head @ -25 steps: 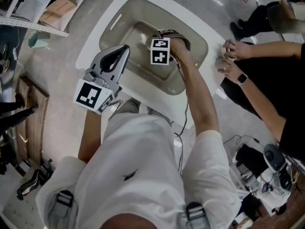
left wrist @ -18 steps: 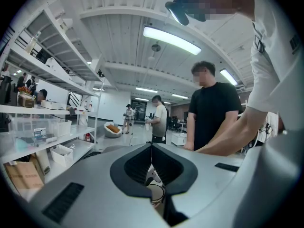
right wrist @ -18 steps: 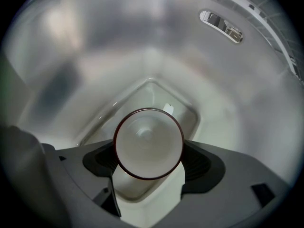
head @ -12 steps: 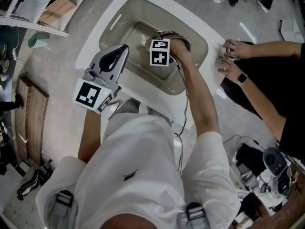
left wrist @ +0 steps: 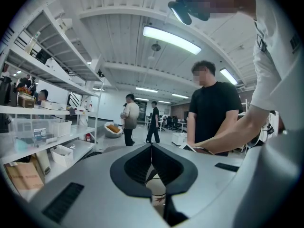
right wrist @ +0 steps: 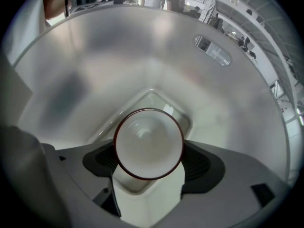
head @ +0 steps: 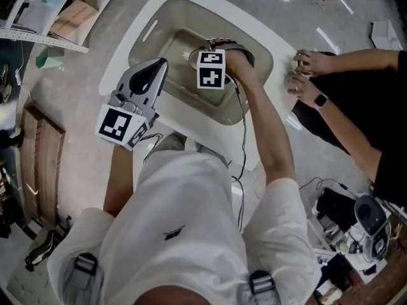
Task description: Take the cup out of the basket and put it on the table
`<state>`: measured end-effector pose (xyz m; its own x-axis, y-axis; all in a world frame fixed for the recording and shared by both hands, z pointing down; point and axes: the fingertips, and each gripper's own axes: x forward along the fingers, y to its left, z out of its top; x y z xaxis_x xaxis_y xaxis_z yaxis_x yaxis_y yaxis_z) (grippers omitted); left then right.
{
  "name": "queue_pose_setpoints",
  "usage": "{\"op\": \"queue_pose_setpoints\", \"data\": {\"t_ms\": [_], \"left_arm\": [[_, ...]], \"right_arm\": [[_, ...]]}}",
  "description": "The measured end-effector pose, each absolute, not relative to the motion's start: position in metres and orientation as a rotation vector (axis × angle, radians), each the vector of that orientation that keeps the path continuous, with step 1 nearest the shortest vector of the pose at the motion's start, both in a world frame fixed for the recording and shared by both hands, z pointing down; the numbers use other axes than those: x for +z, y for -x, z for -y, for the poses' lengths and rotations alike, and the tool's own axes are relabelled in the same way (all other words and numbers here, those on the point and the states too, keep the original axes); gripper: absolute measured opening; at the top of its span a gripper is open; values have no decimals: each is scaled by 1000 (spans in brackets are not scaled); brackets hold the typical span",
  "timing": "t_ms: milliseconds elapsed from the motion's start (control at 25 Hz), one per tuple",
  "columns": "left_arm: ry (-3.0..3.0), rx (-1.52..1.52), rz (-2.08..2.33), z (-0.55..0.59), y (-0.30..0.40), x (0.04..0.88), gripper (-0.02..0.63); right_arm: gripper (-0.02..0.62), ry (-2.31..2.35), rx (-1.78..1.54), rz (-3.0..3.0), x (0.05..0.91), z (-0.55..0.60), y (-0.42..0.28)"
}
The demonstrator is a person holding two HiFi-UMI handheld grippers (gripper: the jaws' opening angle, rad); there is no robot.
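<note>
The left gripper (left wrist: 151, 148) with its jaws pressed together.
Behind it stands a person in a black shirt (left wrist: 213, 113); shelves (left wrist: 42, 127) are at the left, and a long ceiling lamp (left wrist: 178, 39) is above.

Grey concrete floor (head: 71, 110); white shelving (left wrist: 47, 111) left; strip lights (left wrist: 178, 39) overhead.

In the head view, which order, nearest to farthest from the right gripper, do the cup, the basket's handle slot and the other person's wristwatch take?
1. cup, between the jaws of the right gripper, inside the basket.
2. handle slot, in the basket wall, to the upper left.
3. wristwatch, on the other person's arm, far right, outside the basket.
</note>
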<state>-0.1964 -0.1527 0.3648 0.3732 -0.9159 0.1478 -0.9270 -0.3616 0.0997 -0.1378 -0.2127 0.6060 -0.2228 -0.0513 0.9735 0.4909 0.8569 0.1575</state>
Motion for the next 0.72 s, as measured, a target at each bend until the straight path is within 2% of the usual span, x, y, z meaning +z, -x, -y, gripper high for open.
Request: {"op": "queue_pose_setpoints", "data": {"t_ms": [720], "left_arm": [[-2470,105,1655,155,191,369,9]], "right_arm": [[403,346,-547,1790,501,205,128]]}}
